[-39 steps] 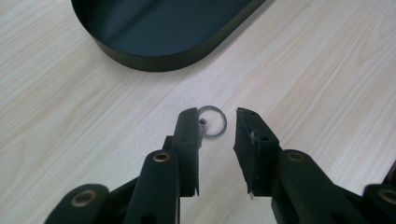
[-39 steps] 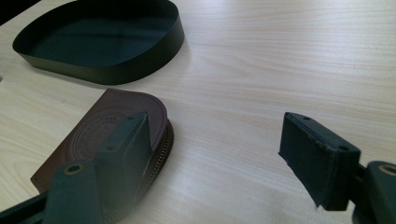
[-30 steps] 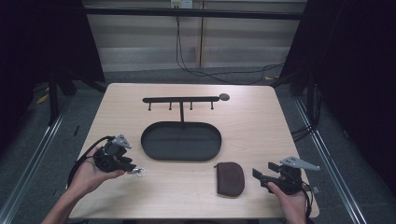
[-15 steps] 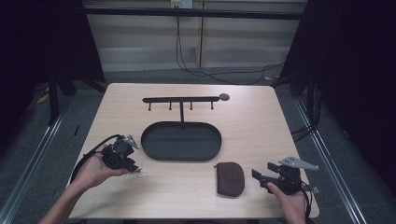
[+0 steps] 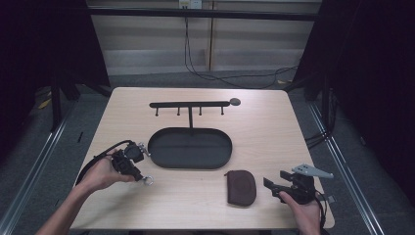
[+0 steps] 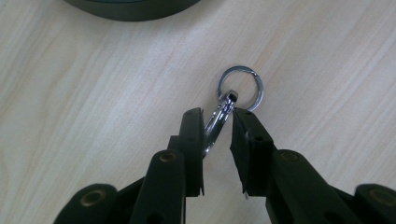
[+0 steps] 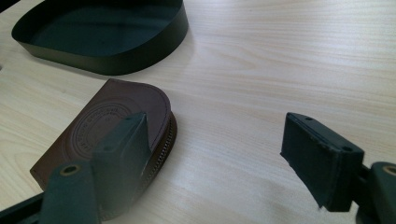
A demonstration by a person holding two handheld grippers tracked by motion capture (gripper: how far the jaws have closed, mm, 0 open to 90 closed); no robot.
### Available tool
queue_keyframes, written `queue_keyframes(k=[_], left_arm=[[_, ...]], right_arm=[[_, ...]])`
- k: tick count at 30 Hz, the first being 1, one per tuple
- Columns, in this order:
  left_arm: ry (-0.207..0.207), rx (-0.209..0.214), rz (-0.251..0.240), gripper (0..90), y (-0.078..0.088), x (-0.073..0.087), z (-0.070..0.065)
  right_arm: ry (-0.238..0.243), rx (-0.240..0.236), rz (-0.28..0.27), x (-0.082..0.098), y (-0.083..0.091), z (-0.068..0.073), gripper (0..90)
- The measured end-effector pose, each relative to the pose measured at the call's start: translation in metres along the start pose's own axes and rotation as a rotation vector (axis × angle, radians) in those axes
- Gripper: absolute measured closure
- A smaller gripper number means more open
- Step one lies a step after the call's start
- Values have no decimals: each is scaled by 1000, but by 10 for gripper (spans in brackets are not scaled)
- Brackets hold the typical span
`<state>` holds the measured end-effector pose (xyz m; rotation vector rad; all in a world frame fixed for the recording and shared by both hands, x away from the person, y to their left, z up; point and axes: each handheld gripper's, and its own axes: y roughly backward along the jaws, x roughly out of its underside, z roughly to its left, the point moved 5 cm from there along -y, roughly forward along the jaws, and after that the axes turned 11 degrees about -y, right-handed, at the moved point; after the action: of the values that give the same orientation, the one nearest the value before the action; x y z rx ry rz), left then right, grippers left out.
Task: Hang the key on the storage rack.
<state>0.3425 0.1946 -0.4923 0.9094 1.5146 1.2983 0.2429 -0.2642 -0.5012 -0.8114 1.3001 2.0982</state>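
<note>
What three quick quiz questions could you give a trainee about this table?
1. True or false: the tray holds the pouch.
2. What lies between the left gripper jaws?
3. Which is wider open: A left gripper, B right gripper?

Key: 1 false, the pouch lies on the table beside the tray. 2 a metal clip with a key ring. 3 B.
</note>
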Motion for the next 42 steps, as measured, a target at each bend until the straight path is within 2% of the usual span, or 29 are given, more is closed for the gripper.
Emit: queue_keyframes(k=[4,7,8,10,13,15,19,21,23,24,25,27,29,30,33,34,36,39,42], left_arm=[[-3,12,23,728,-6,0,-2],[-2,6,11,720,-6,-1,-1],[-7,23,19,721,-8,-2,-2],[-27,24,50,722,-12,-1,-3],[-29,30,57,715,-15,-2,-3],[-14,29,39,712,-16,-4,-4],[-20,26,37,697,-15,-5,-4],[-37,38,46,687,-15,-5,-6],[-42,34,40,676,-14,-5,-7],[-50,38,19,676,-11,-6,-9],[-60,41,27,675,-10,-6,-10],[-55,42,29,673,-9,-6,-12],[-67,30,36,667,-7,-6,-14],[-67,21,20,667,-3,-7,-14],[-55,17,5,635,0,-10,-11],[-25,29,-10,612,3,-14,-10],[-31,24,9,587,1,-16,-10],[-20,27,11,493,-2,-21,-11],[-6,20,17,475,-6,-23,-6]], right_arm=[[-2,4,7,0,-1,0,232],[0,4,7,1,-1,0,232],[-2,5,7,1,-1,0,232],[-3,5,9,1,-1,0,230],[-2,5,9,1,-1,0,230],[-1,5,10,1,-1,0,230],[2,3,10,1,-1,0,230],[3,3,11,1,-1,0,230],[4,1,11,1,-1,0,230],[4,1,12,1,-2,0,230],[3,3,15,1,-2,1,230],[4,1,15,1,-2,1,230],[4,0,17,1,-2,1,230],[4,0,18,1,-2,1,230],[7,0,20,1,-2,1,230],[9,0,21,2,-2,1,230],[8,-1,22,2,-2,1,230],[8,-3,24,2,-3,1,230],[9,-3,24,2,-3,2,231]])
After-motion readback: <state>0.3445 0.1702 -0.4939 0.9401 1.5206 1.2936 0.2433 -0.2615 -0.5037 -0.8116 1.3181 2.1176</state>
